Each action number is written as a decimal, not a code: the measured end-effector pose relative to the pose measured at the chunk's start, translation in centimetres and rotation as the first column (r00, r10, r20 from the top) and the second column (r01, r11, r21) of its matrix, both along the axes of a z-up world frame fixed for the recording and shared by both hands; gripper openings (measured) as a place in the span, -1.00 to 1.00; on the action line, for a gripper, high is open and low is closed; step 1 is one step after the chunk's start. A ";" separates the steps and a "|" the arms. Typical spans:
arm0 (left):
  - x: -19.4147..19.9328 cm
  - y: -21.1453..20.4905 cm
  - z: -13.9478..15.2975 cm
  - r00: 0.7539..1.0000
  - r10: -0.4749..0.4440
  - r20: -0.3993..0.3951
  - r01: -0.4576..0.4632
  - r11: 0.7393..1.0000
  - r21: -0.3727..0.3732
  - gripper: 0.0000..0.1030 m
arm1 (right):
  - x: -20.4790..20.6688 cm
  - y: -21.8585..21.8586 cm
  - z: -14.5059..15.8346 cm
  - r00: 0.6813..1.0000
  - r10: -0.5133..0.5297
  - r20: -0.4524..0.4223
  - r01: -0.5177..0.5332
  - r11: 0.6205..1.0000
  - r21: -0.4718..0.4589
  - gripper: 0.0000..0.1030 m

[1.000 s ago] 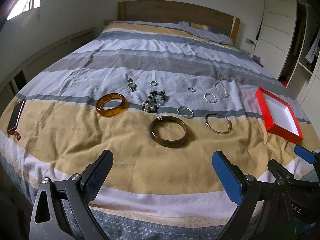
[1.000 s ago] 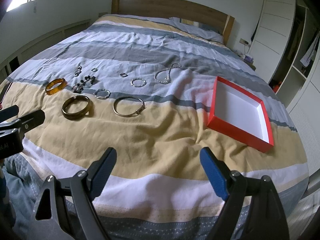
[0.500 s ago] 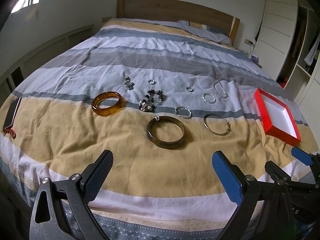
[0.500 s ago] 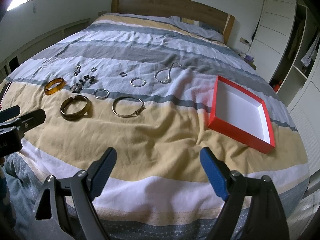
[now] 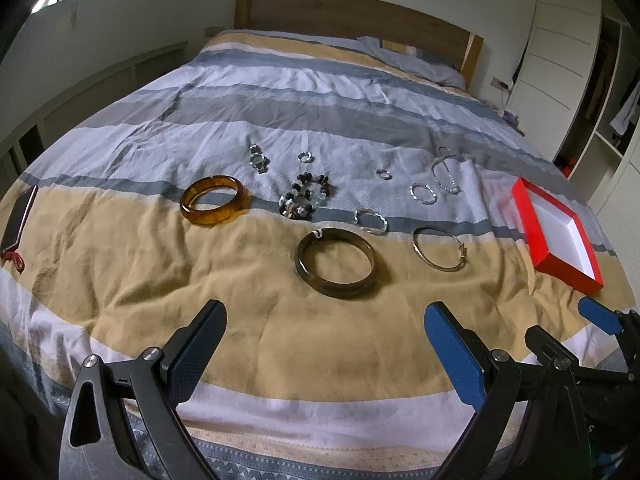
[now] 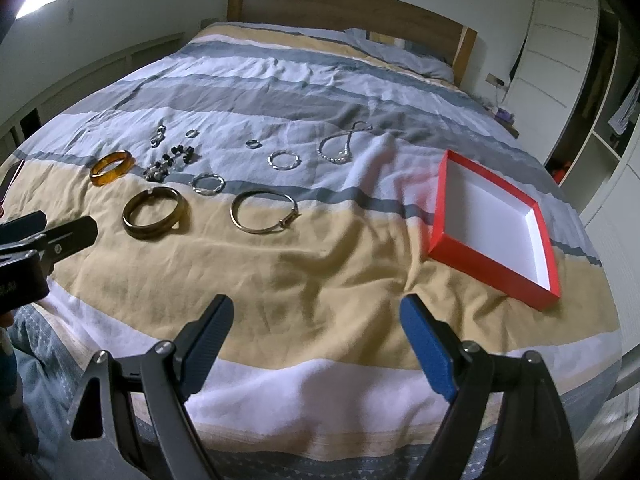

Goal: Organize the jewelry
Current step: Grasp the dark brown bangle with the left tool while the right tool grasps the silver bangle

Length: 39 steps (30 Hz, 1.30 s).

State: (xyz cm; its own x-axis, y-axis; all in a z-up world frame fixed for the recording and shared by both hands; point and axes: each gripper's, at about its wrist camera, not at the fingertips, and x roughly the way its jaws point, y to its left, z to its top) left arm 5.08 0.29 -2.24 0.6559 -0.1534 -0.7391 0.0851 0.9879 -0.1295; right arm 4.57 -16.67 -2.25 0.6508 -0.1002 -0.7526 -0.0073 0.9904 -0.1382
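Across the bed (image 5: 320,92), a striped duvet in grey, white and yellow carries all the jewelry, with a wooden headboard (image 6: 344,8) at the far end. Largest of the task's things is the red box (image 6: 496,264), white inside and lidless, lying on the right side of the duvet, well apart from the pieces. Both grippers hover over the near edge of the bed: the left gripper (image 5: 324,344) and the right gripper (image 6: 316,340) each have their jaws spread wide and hold nothing. Ahead of the left gripper lies the dark brown bangle (image 5: 336,280), with the amber bangle (image 5: 212,216) farther left and a thin gold hoop bangle (image 5: 440,266) to its right. Beyond these sit a beaded bracelet (image 5: 306,200), two twisted silver bracelets (image 5: 371,226) (image 5: 423,199) and a pearl-like chain (image 5: 444,176). Smallest are the silver rings (image 5: 305,157) (image 5: 383,174) and a small silver cluster (image 5: 258,160) on the white stripe. A dark phone (image 5: 18,220) lies at the bed's left edge.
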 end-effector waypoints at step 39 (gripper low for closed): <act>10.5 1.6 -5.7 0.972 -0.076 -0.220 0.083 0.996 0.022 0.04 | 14.3 0.0 -5.7 0.969 0.212 -0.125 -0.171 0.946 0.277 0.59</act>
